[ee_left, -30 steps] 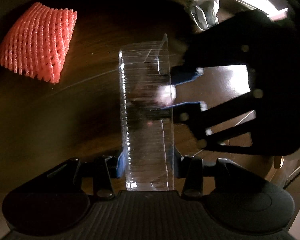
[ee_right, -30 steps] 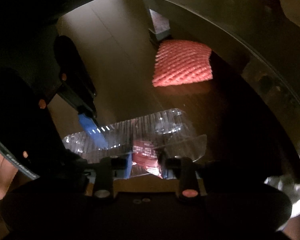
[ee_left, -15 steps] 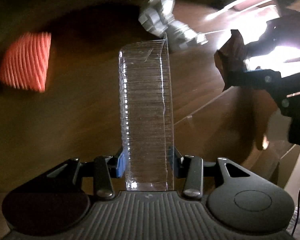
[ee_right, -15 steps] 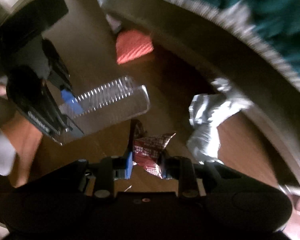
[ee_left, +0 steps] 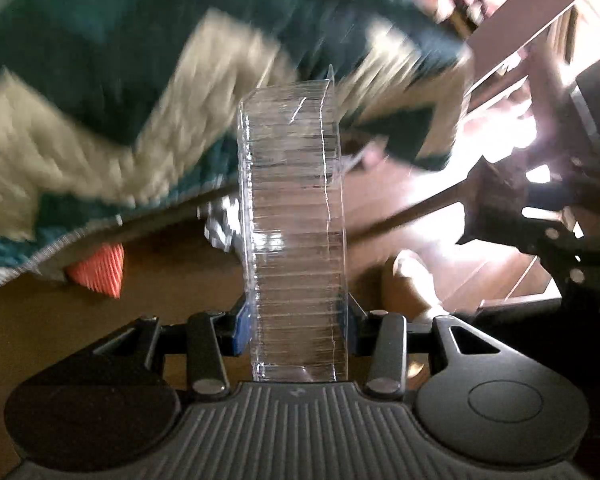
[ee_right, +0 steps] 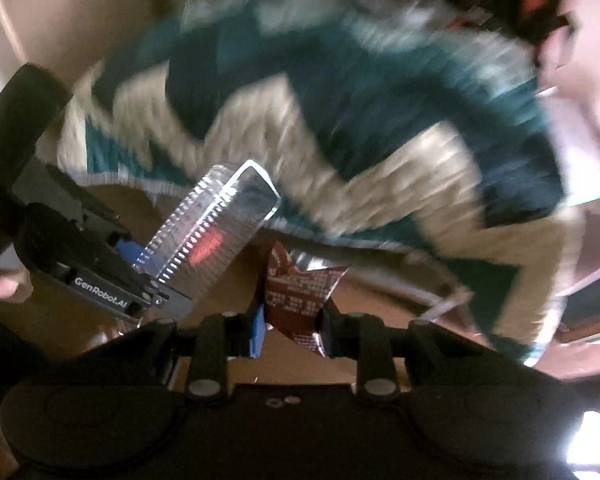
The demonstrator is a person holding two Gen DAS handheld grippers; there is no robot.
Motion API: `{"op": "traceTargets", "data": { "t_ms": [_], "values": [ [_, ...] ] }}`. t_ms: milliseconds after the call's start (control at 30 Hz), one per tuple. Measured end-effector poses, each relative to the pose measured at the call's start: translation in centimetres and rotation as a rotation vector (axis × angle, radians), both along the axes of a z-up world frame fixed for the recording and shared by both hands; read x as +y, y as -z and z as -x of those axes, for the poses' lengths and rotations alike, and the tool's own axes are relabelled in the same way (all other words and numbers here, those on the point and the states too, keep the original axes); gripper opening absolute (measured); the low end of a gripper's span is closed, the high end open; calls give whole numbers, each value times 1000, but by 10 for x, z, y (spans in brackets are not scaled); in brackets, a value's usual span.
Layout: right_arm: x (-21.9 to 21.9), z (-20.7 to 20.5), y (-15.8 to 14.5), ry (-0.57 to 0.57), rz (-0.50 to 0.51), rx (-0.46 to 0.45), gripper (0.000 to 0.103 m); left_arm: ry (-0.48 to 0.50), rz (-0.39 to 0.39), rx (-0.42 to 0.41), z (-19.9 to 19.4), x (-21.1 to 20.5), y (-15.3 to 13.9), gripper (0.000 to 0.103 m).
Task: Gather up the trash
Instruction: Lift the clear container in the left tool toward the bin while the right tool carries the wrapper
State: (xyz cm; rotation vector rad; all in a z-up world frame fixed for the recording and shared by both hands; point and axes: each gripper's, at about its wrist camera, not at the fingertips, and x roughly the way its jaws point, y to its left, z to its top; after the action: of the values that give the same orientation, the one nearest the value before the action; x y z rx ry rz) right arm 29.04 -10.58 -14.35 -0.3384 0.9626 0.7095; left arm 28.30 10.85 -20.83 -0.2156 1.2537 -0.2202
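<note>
Left wrist view: your left gripper (ee_left: 298,320) is clamped on a clear ribbed plastic tray (ee_left: 294,216) that stands straight out from it. Beyond lie a blurred teal and cream rug (ee_left: 112,92) and an orange foam net (ee_left: 100,272) on the wooden floor (ee_left: 80,312).

Right wrist view: your right gripper (ee_right: 292,324) pinches a dark red wrapper (ee_right: 300,292); its small white print is unreadable. The other gripper's body reads "GenRobot.AI".

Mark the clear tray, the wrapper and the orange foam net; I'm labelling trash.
Clear tray (ee_left: 296,216): left wrist view, ribbed middle.
Wrapper (ee_right: 300,292): right wrist view, printed face.
Orange foam net (ee_left: 100,270): left wrist view, exposed corner.
</note>
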Motion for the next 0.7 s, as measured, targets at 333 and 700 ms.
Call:
{"op": "traceTargets", "data": {
  "t_ms": [333,700],
  "values": [
    [-100,61,-142,141,-120,-241,26,-12,-46,-256,32,-82,-159,43],
    [-202,100,-237,280,-142,-458,26,112,-53,-517,37,-207,-287,43]
  ]
}}
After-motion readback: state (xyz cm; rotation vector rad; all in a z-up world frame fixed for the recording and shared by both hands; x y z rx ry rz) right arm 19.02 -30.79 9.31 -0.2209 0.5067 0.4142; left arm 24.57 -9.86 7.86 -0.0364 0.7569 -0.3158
